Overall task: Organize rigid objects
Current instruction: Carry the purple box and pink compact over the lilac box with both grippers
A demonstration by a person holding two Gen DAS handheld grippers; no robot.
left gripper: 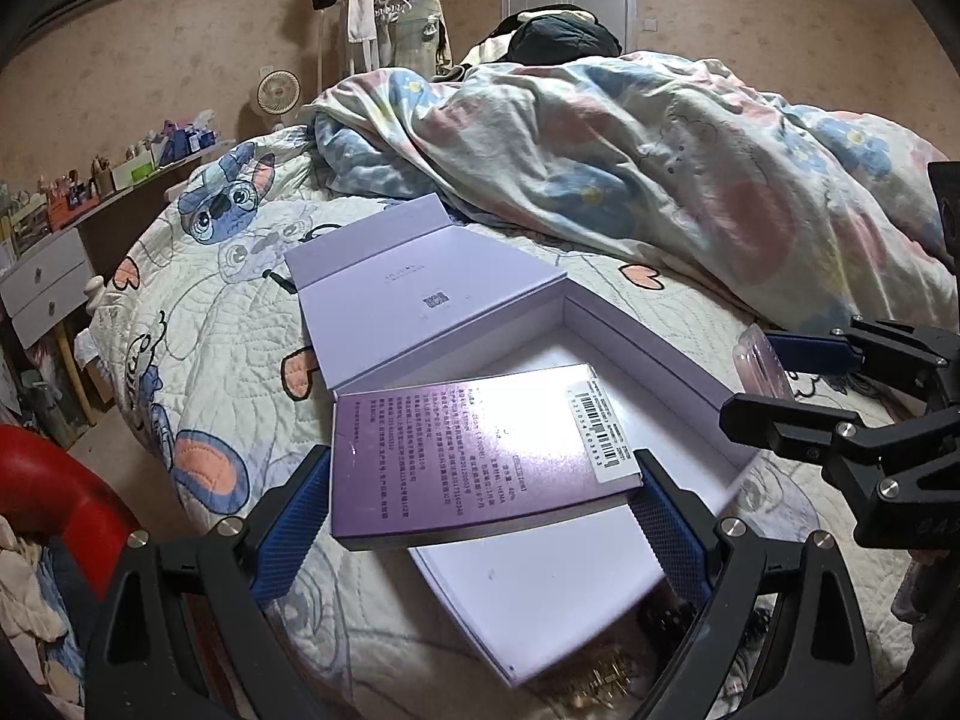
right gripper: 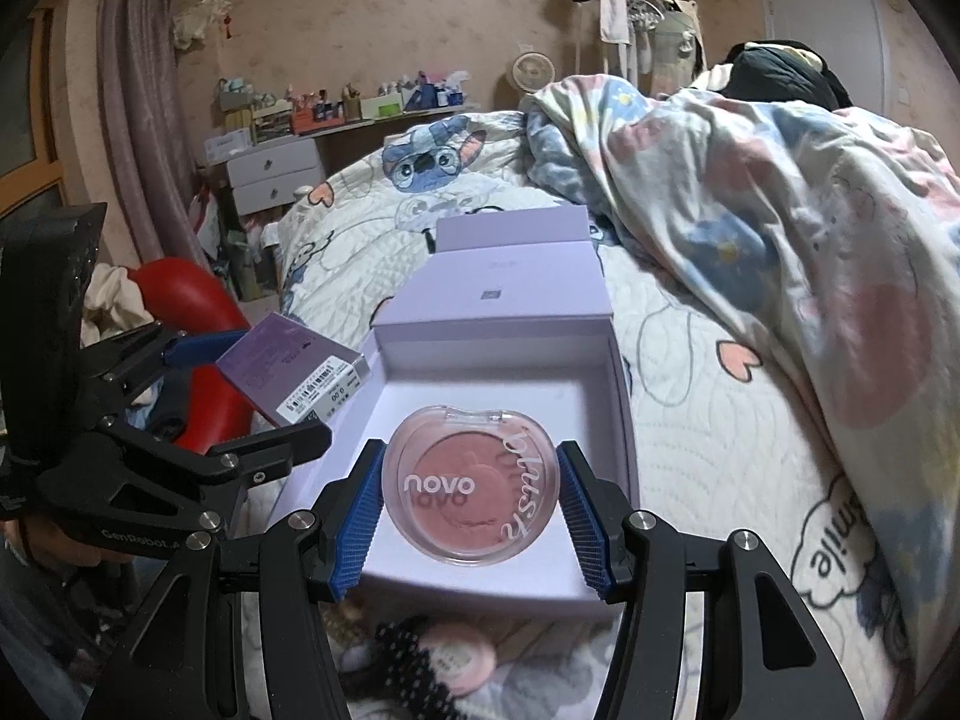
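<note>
A: Item one, nearest: left gripper [left gripper: 483, 516] clamps the flat purple printed carton [left gripper: 474, 456] above the near-left rim of the open lilac cardboard box [left gripper: 654, 354].

B: Right gripper [right gripper: 471, 495] pinches the clear heart-shaped pink blush compact [right gripper: 471, 483] over the box's bare white floor; only this view shows its face. Beyond: rumpled floral duvet [right gripper: 780, 210].

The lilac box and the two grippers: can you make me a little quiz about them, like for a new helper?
1. True or false: the lilac box lies with its lid shut.
2. What is the left gripper holding? A) a cap B) a purple carton C) a fan
3. Fill in: the right gripper holds a pink ____ marked "novo" above the box.

Key: 1 false, the lid is open. 2 B. 3 blush compact.
</note>
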